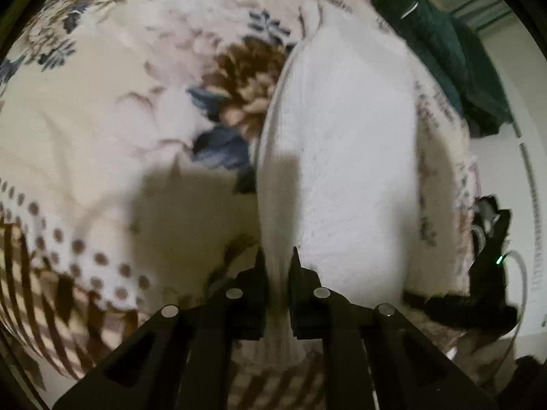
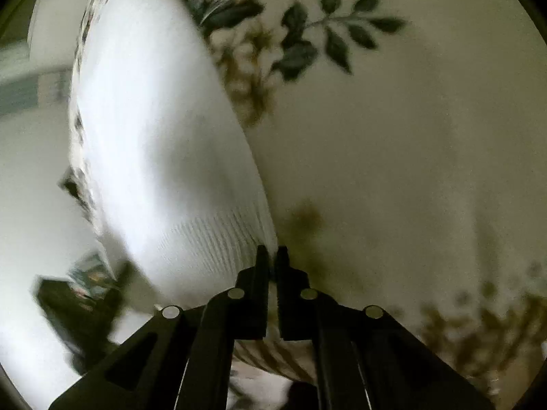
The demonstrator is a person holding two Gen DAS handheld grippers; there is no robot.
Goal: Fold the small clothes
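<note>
A white ribbed knit garment [image 1: 342, 157] lies stretched over the floral bedspread [image 1: 102, 119] in the left wrist view. My left gripper [image 1: 277, 256] is shut on its near edge, with cloth bunched between the fingers. In the right wrist view the same white garment [image 2: 164, 143] runs up and to the left from my right gripper [image 2: 272, 251], which is shut on its ribbed hem corner. The garment is lifted and taut between the two grippers. Both views are motion-blurred.
A dark green cloth [image 1: 454, 58] lies at the bed's far right. A black device with a green light and a white cable [image 1: 492, 266] sits at the right edge. The bedspread [image 2: 410, 171] with a leaf print fills the right wrist view.
</note>
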